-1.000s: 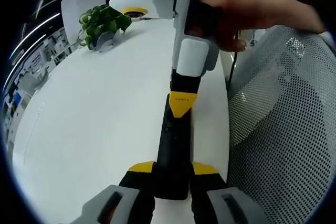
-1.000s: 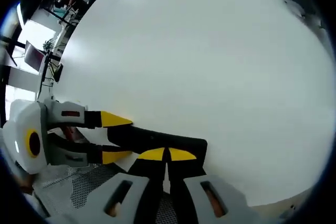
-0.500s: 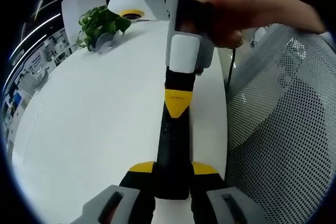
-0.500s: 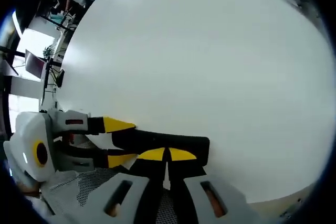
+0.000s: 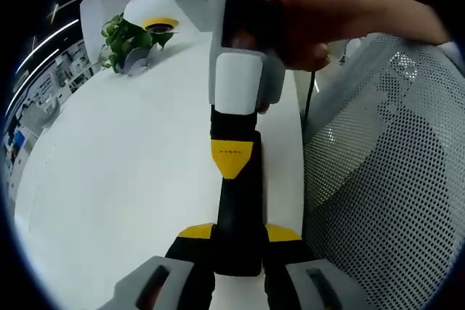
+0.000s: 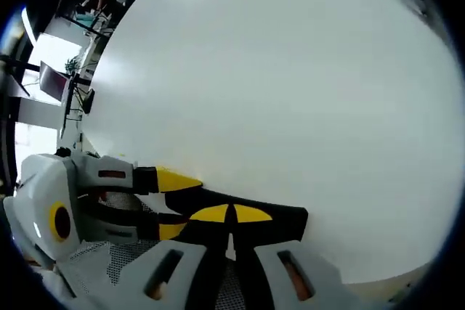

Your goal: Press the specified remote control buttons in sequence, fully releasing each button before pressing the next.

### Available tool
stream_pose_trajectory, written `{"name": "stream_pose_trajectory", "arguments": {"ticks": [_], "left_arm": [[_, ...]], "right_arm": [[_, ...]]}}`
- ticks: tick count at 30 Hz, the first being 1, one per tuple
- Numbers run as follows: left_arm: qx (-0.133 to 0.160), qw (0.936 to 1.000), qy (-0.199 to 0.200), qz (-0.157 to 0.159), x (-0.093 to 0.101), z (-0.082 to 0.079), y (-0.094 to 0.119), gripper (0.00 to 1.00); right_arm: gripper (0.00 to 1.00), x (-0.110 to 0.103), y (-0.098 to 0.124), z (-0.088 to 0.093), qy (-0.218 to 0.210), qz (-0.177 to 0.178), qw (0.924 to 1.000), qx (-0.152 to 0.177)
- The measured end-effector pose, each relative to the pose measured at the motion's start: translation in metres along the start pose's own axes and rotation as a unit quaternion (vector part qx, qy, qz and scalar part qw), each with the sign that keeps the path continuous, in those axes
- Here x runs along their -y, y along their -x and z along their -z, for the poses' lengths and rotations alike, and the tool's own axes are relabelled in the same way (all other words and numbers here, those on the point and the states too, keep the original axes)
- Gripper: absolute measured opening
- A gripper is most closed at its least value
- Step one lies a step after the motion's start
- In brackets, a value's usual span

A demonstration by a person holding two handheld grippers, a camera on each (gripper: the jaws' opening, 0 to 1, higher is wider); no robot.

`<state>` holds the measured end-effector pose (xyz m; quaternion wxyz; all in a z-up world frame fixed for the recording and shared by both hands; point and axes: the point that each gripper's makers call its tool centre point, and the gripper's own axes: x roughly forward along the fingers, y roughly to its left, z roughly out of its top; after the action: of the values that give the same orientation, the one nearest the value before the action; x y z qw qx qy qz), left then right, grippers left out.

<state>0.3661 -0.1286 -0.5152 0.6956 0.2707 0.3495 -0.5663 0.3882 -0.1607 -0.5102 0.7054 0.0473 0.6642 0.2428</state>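
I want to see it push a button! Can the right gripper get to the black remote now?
Probably yes. The right gripper already has its shut yellow tips down over the remote, which the left gripper clamps at one end. Nothing sits between them.

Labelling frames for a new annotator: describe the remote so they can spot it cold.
Start at the big white table. At its edge beside the grey mesh chair lies the remote, a long slim black bar, clamped at its near end between the yellow-tipped left gripper. It is the one dark object on the white top.

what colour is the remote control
Black; the remote control shows best in the left gripper view.
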Motion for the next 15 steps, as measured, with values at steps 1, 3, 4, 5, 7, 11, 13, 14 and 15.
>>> {"name": "stream_pose_trajectory", "arguments": {"ticks": [1, 3, 4, 5, 7, 11, 13, 14, 15], "left_arm": [[0.000, 1.0000, 0.000, 0.000, -0.0002, 0.0000, 0.0000, 0.24], [0.000, 1.0000, -0.002, 0.000, -0.0001, 0.0004, -0.0002, 0.24], [0.000, 1.0000, -0.004, -0.001, 0.0002, 0.0007, -0.0004, 0.24], [0.000, 1.0000, -0.007, -0.002, 0.0002, 0.0002, -0.0002, 0.24], [0.001, 1.0000, -0.004, -0.001, -0.0003, -0.0001, 0.0000, 0.24], [0.002, 1.0000, -0.004, -0.001, -0.0005, 0.0002, -0.0003, 0.24], [0.002, 1.0000, -0.004, -0.001, -0.0006, 0.0002, -0.0003, 0.24], [0.002, 1.0000, -0.003, -0.001, -0.0005, 0.0003, -0.0001, 0.24], [0.001, 1.0000, -0.003, -0.001, -0.0006, 0.0000, -0.0002, 0.24]], "right_arm": [[0.00, 0.0000, -0.0003, -0.0002, 0.002, 0.002, 1.0000, 0.000], [0.00, 0.0010, -0.0017, 0.0008, 0.005, 0.004, 1.0000, -0.004], [0.00, 0.0015, -0.0018, 0.0013, 0.007, 0.006, 0.9999, -0.005], [0.00, 0.0013, -0.0013, 0.0009, 0.007, 0.005, 1.0000, -0.004], [0.00, 0.0019, -0.0015, -0.0006, 0.007, 0.006, 1.0000, 0.000], [0.00, -0.0002, -0.0027, -0.0002, 0.005, 0.000, 1.0000, 0.000], [0.00, -0.0014, -0.0029, 0.0002, 0.009, 0.002, 1.0000, 0.000], [0.00, -0.0013, -0.0034, -0.0002, 0.013, 0.004, 0.9999, 0.001], [0.00, -0.0012, -0.0036, -0.0003, 0.014, 0.006, 0.9999, 0.001]]}}
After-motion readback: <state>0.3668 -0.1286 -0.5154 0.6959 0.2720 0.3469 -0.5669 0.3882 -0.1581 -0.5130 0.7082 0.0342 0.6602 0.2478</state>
